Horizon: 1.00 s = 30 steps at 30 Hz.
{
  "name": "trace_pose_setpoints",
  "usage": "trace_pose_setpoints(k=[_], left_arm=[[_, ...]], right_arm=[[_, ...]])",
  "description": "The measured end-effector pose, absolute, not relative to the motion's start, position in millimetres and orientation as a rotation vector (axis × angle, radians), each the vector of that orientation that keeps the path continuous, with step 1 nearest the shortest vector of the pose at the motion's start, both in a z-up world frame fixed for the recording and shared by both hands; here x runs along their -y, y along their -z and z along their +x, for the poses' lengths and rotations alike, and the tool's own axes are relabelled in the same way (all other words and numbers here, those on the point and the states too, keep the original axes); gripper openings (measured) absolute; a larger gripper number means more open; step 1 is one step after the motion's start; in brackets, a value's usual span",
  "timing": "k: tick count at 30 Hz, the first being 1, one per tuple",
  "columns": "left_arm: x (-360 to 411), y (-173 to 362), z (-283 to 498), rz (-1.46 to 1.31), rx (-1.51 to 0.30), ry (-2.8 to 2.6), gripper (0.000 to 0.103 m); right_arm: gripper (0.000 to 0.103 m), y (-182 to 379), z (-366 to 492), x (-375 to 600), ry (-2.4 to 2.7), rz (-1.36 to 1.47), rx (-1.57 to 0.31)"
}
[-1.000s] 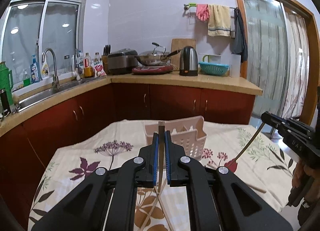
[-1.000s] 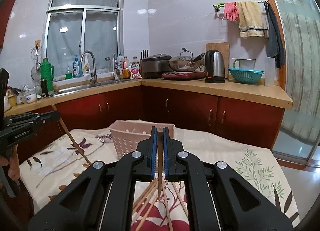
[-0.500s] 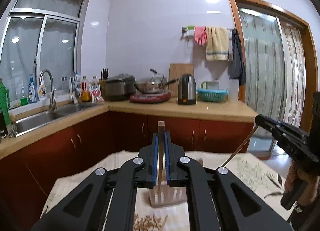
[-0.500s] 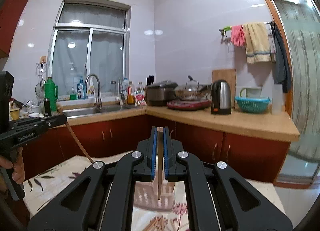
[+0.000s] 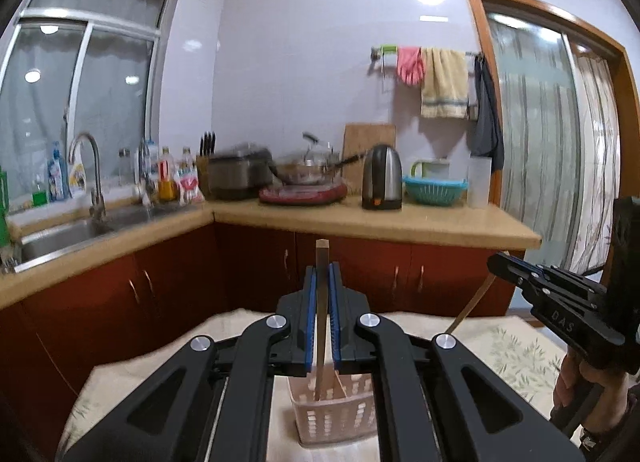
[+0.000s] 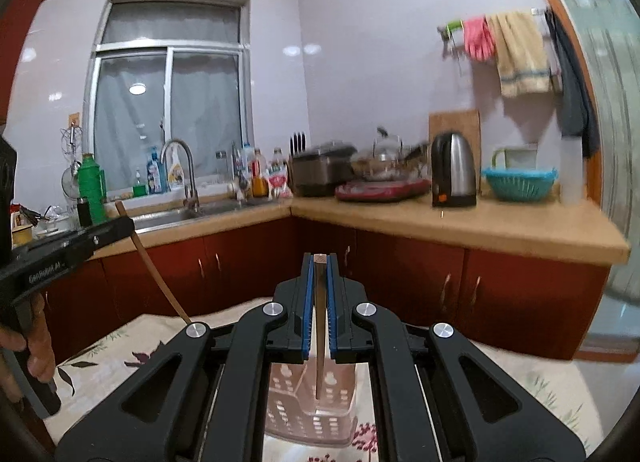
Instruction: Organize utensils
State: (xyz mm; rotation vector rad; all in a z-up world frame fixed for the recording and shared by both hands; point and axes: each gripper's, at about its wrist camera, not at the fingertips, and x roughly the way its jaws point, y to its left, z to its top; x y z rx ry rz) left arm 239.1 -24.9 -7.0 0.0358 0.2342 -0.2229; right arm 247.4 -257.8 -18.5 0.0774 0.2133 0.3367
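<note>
My left gripper [image 5: 321, 274] is shut on a brown chopstick [image 5: 321, 258] that stands upright between its blue pads, its lower tip hanging over a pink slotted utensil basket [image 5: 336, 418] on the table. My right gripper [image 6: 319, 266] is shut on a second chopstick [image 6: 319, 282], whose tip hangs above the same basket [image 6: 310, 410]. Each gripper shows in the other's view: the right gripper [image 5: 494, 262] at right with its slanted stick [image 5: 468, 308], the left gripper [image 6: 130, 224] at left with its slanted stick [image 6: 158, 274].
A floral tablecloth [image 6: 104, 354] covers the table under the basket. Behind it run red cabinets [image 5: 248, 266] and a counter [image 5: 400, 222] with a sink, pots, a kettle [image 5: 382, 176] and a teal colander. A hand [image 6: 34, 350] holds the left gripper's handle.
Both grippers have risen and moved forward with their chopsticks. The basket has slid from ahead of the fingers to below them, and the loose chopsticks on the cloth have dropped out of view.
</note>
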Motion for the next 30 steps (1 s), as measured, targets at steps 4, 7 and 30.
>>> trace_pose_setpoints(k=[4,7,30], left_arm=[[26.2,35.6,248.0,0.03,-0.291,0.226,0.007],[25.5,49.0,250.8,0.018,-0.325,0.228,0.008],[22.4,63.6,188.7,0.061,-0.328,0.152,0.073]], right_arm=[[0.006,42.5,254.5,255.9,-0.334,0.082,-0.266],[0.007,54.7,256.2,258.0,-0.33,0.092,-0.294],[0.049,44.3,180.3,285.5,-0.24,0.091,-0.245]])
